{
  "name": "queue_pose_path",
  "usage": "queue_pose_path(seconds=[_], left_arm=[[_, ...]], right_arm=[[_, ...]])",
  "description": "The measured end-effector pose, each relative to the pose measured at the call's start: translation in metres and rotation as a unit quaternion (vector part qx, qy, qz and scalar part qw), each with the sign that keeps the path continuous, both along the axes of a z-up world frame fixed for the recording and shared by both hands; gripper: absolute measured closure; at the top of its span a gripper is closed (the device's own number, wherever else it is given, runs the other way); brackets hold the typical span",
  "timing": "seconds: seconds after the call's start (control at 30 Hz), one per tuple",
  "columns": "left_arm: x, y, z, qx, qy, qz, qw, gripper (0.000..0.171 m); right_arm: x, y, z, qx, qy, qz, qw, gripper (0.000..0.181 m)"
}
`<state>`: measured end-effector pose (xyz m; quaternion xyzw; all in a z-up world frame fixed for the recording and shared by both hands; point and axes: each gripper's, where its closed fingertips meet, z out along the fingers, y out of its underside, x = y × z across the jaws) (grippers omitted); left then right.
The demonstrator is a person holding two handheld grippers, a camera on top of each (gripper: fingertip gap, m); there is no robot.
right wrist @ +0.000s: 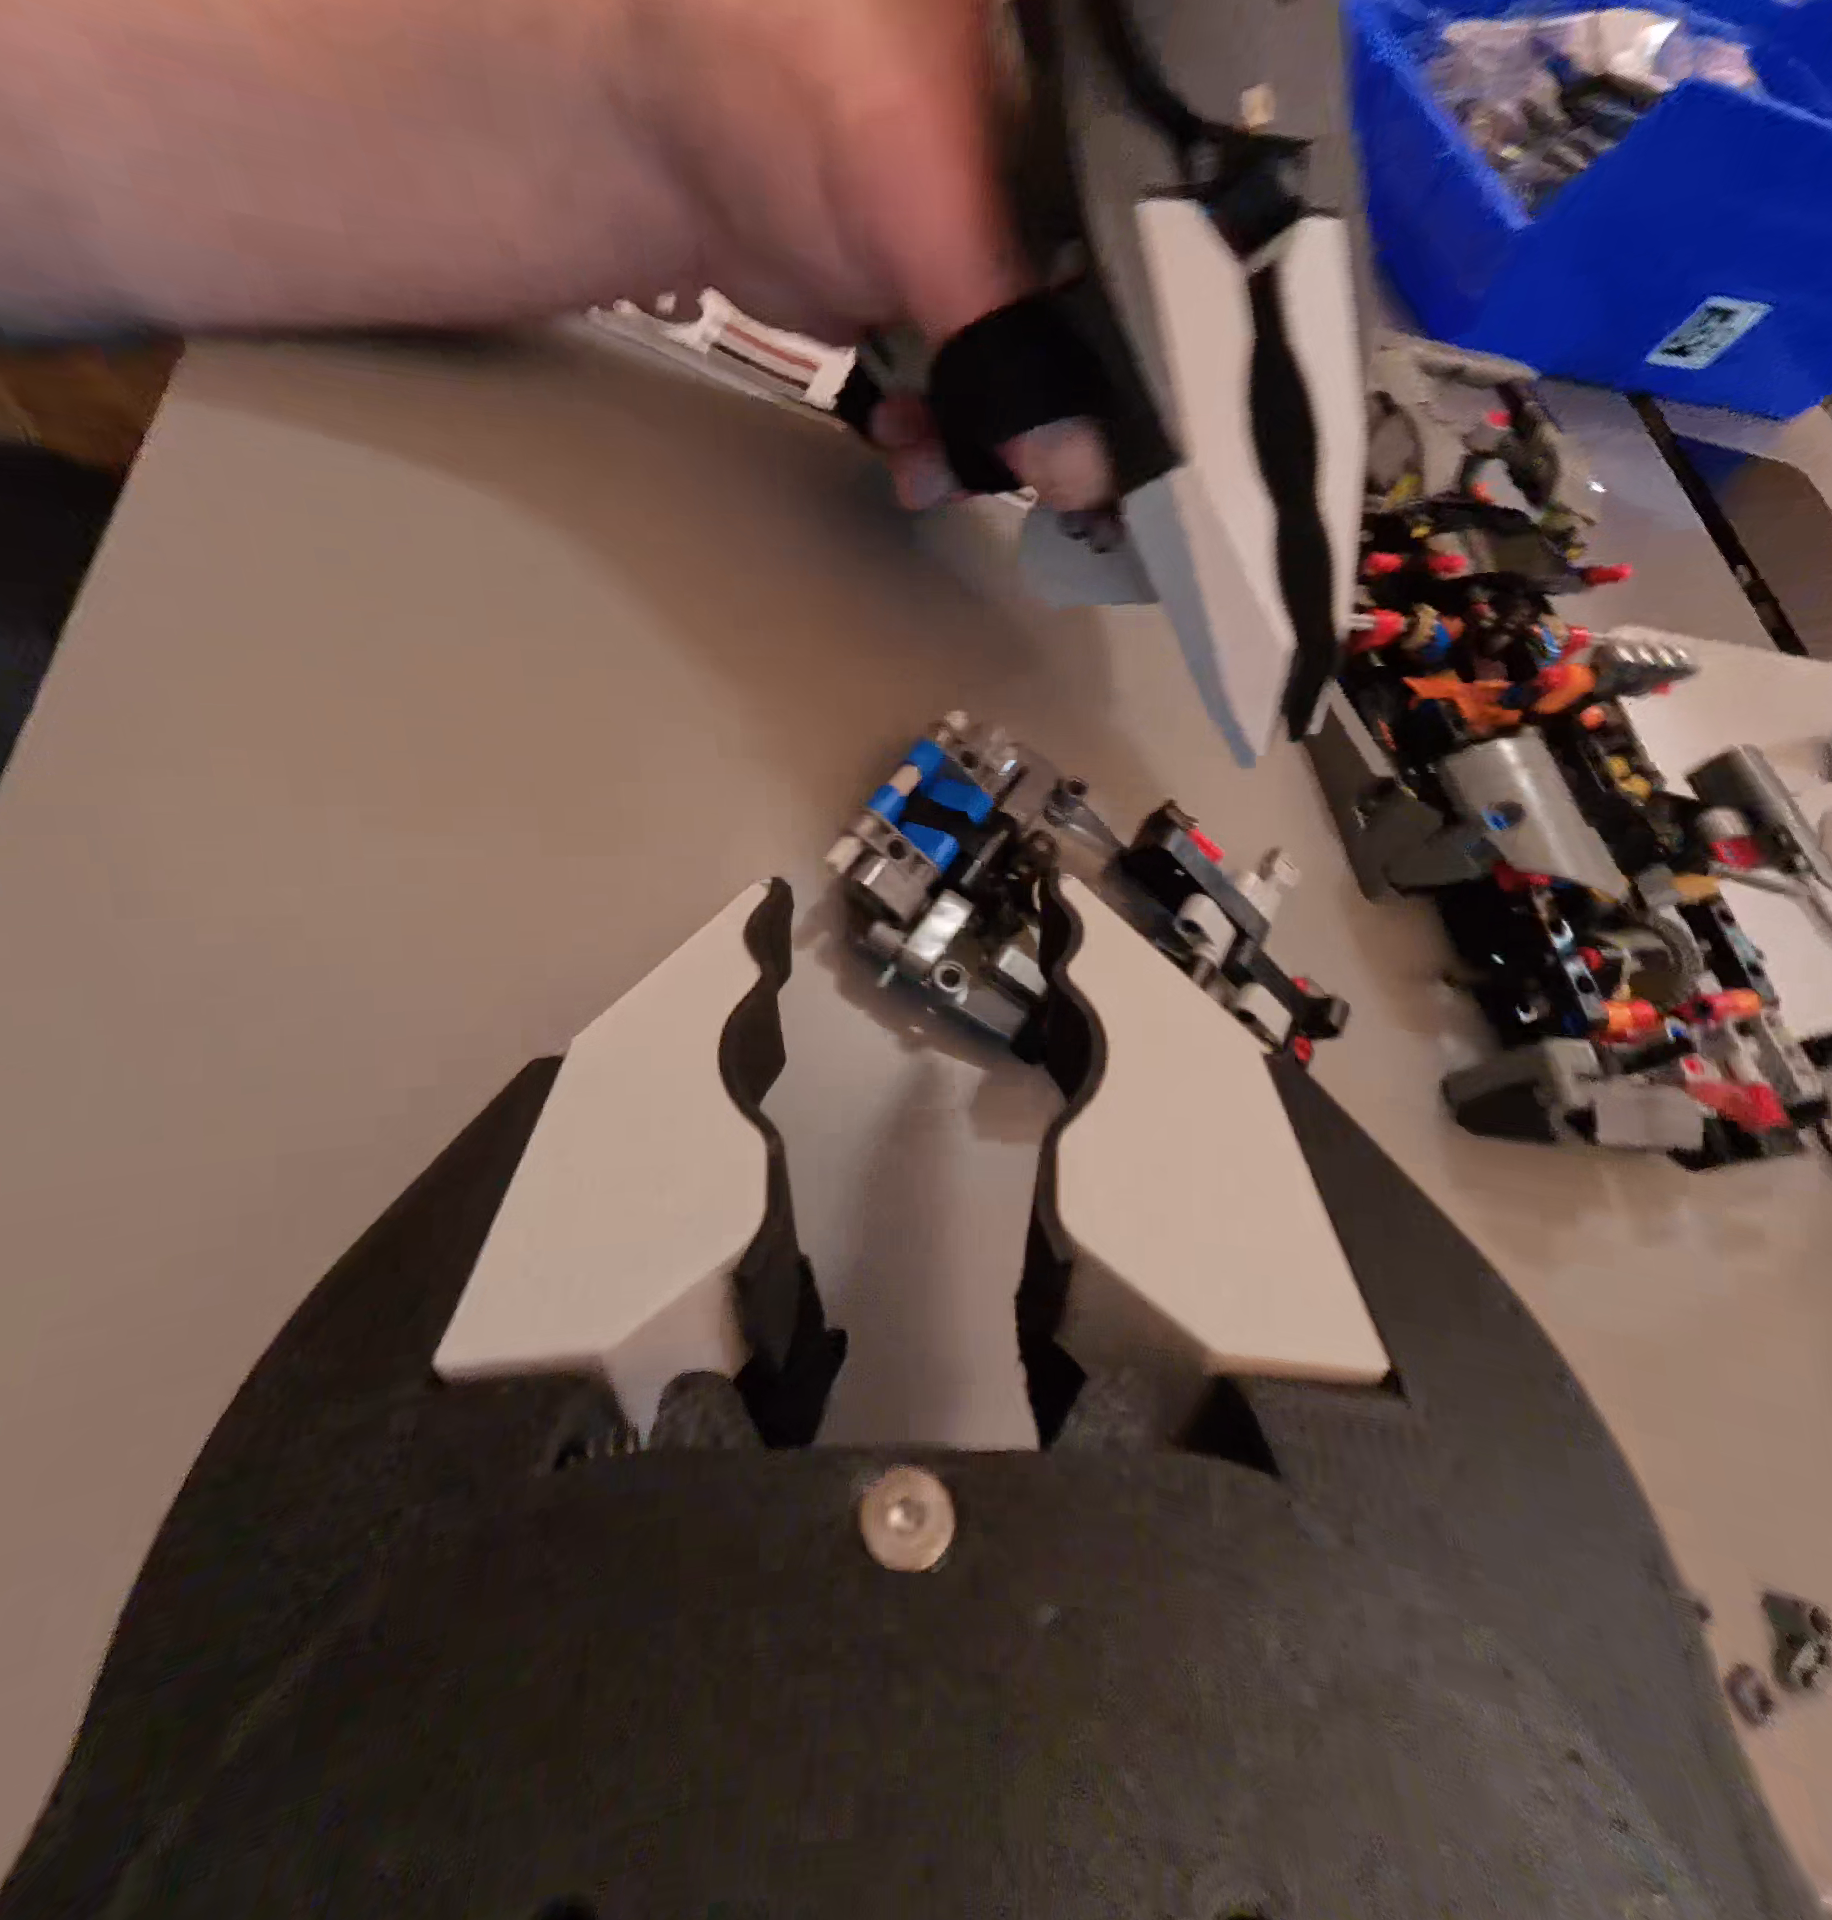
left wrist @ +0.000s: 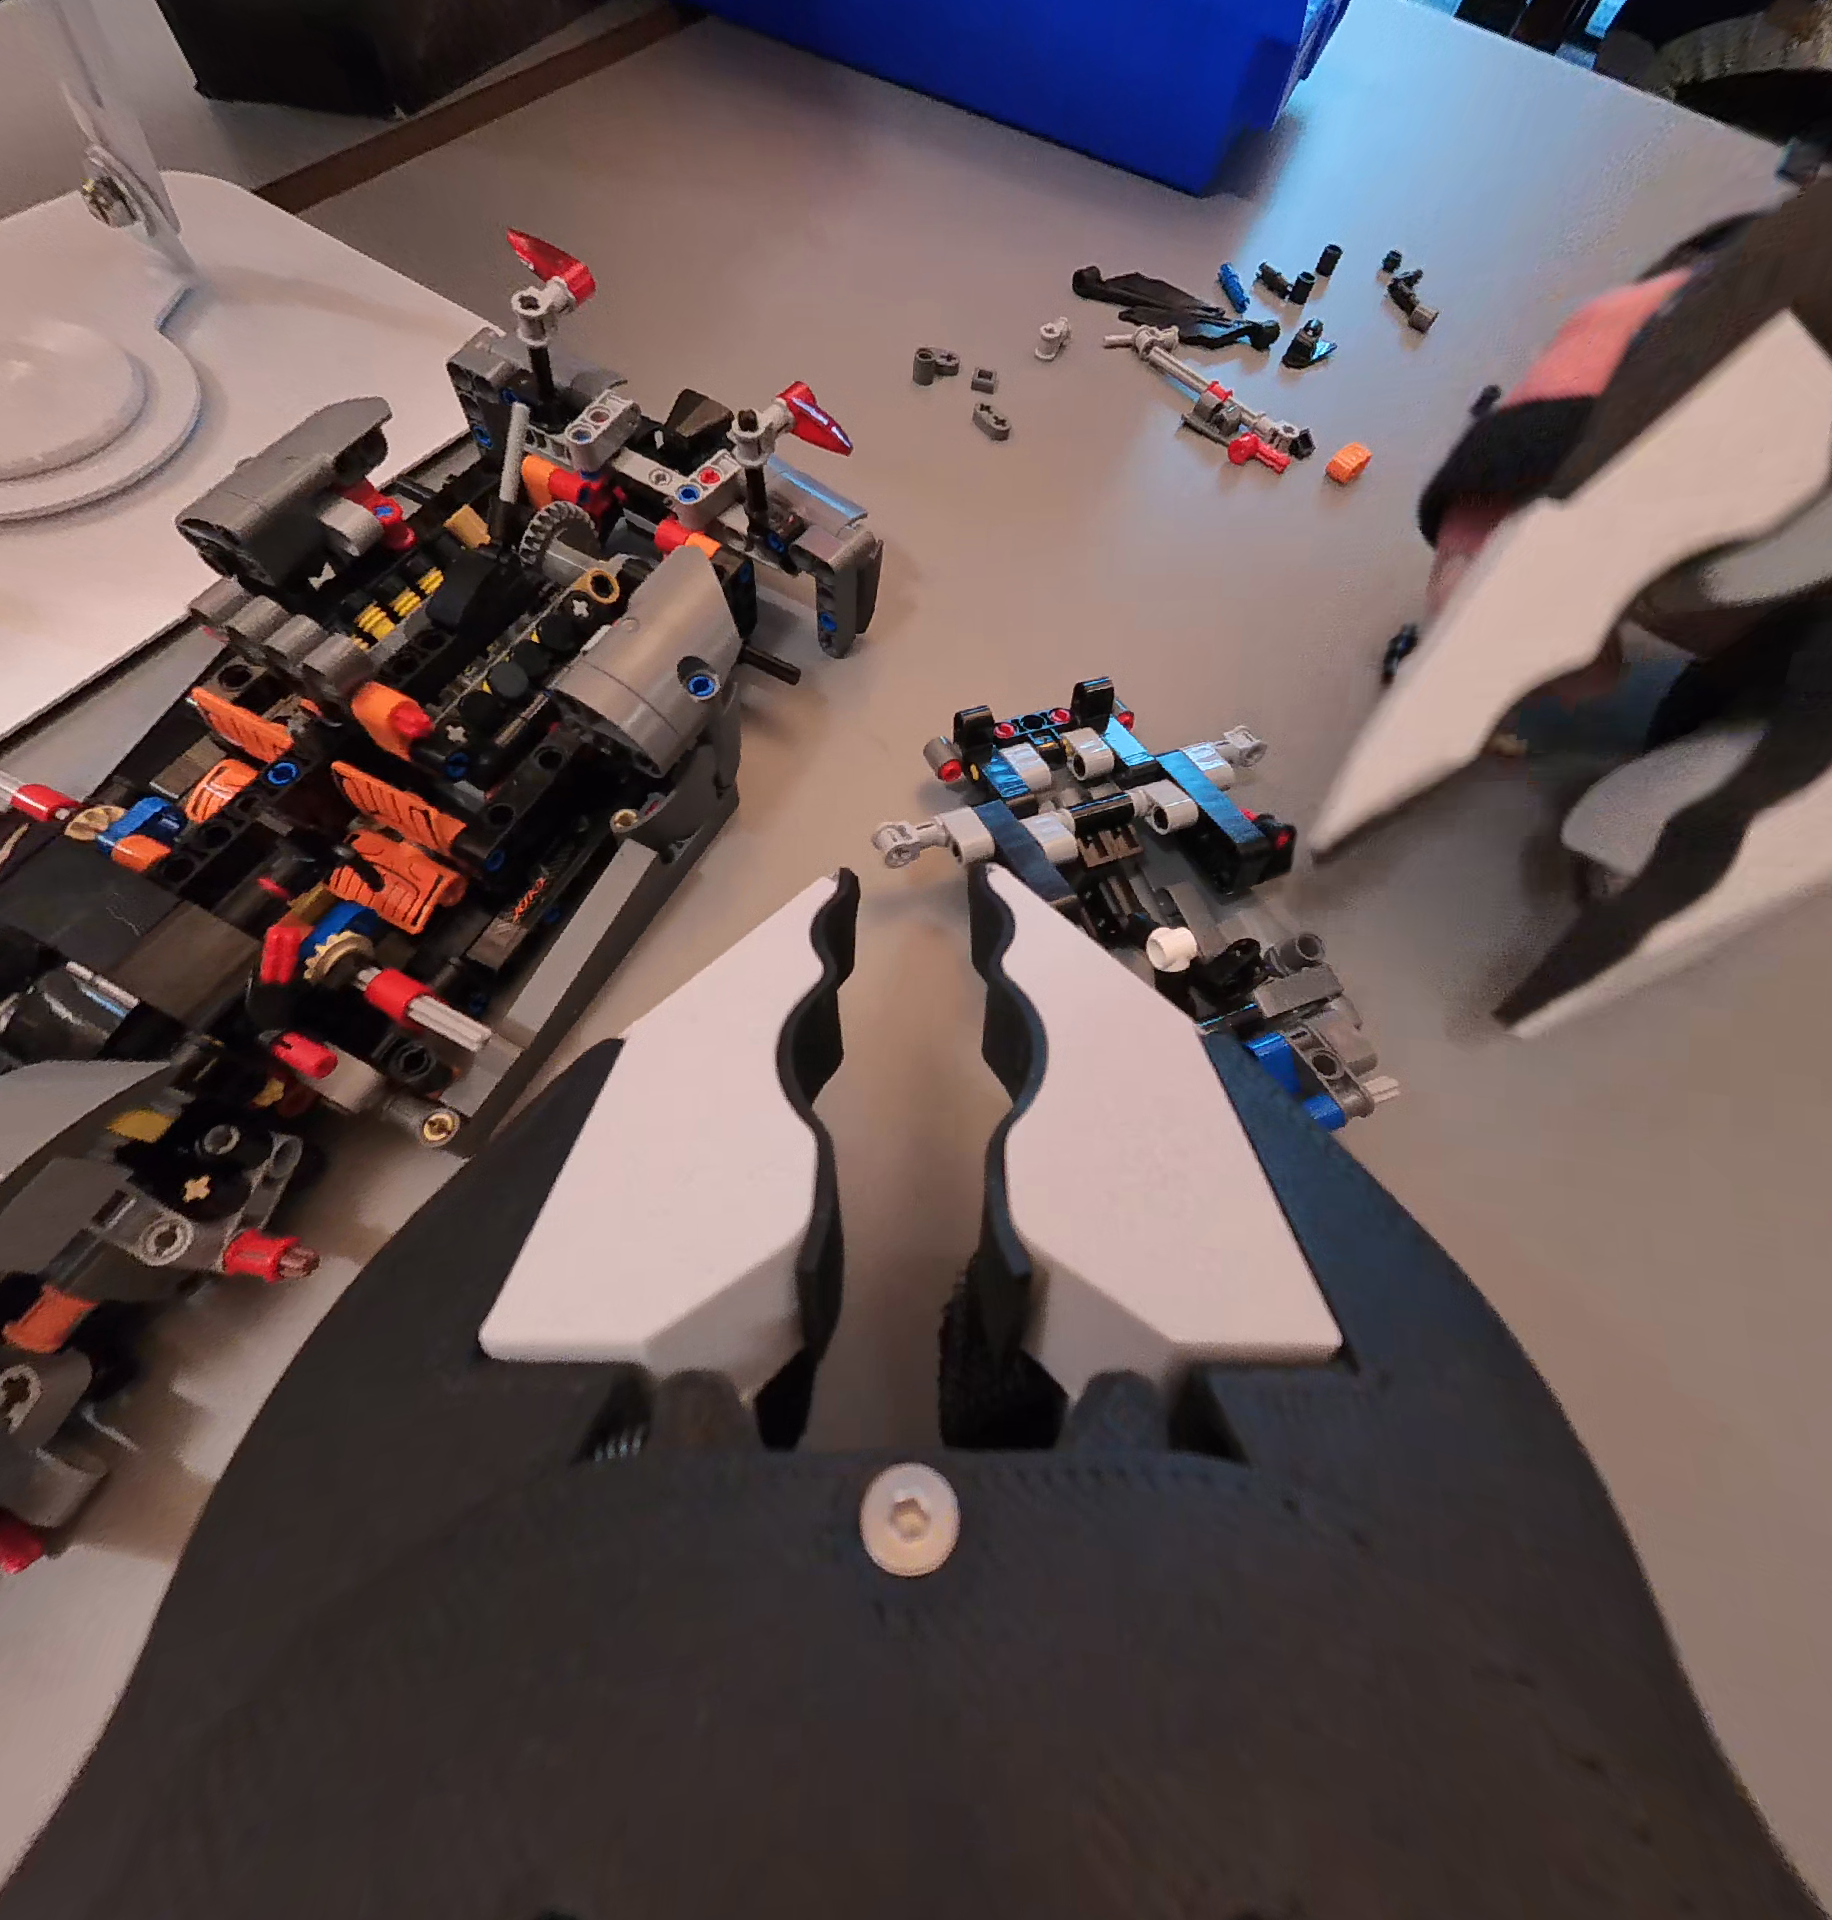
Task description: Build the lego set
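Note:
A large black, grey and orange lego vehicle point(left wrist: 444, 665) lies on the table at the left. A small black, grey and blue lego sub-assembly point(left wrist: 1099, 810) lies to its right. My left gripper point(left wrist: 914, 894) is open by a narrow gap and empty, its tips just short of the sub-assembly's near end. My right gripper point(right wrist: 917, 904) is open wider, and the sub-assembly point(right wrist: 933, 831) lies on the table at and partly between its fingertips, not clamped. The right gripper point(left wrist: 1411, 925) shows blurred at the right of the left wrist view. The left gripper point(right wrist: 1281, 732) hangs over the vehicle point(right wrist: 1566, 831).
Several loose small lego parts point(left wrist: 1203, 343) lie farther back on the grey table point(left wrist: 1514, 1351). A blue bin point(left wrist: 1047, 83) stands at the back. A white stand base point(left wrist: 112, 395) sits at the far left. A person's hand point(right wrist: 579, 156) holds the left gripper.

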<state>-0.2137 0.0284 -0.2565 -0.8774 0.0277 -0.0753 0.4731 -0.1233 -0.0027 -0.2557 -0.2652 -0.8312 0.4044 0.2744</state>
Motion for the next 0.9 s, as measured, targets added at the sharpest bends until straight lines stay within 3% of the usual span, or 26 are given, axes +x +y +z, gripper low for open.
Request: queue_pose_path(seconds=[0.1,0.2,0.5,0.57,0.67,0.9], left_arm=[[-0.003,-0.001,0.001,0.002,-0.001,0.005,1.0,0.152],[-0.005,-0.001,0.0,0.001,0.002,0.008,1.0,0.152],[-0.006,-0.003,0.007,0.01,0.014,0.009,1.0,0.152],[-0.006,-0.004,0.009,0.013,0.016,0.009,1.0,0.152],[-0.008,-0.005,0.013,0.021,0.013,0.012,1.0,0.152],[-0.008,-0.008,0.016,0.025,0.013,0.01,1.0,0.152]], right_arm=[[-0.004,-0.01,-0.017,0.072,-0.014,0.0,0.997,0.136],[-0.017,-0.001,-0.029,0.115,-0.028,-0.044,0.992,0.143],[-0.019,0.0,-0.018,0.028,-0.051,-0.054,0.997,0.151],[-0.018,0.001,-0.01,-0.003,-0.055,-0.053,0.997,0.173],[-0.017,0.007,-0.003,-0.045,-0.067,-0.053,0.995,0.173],[-0.016,0.022,0.003,-0.055,-0.072,-0.066,0.994,0.175]])
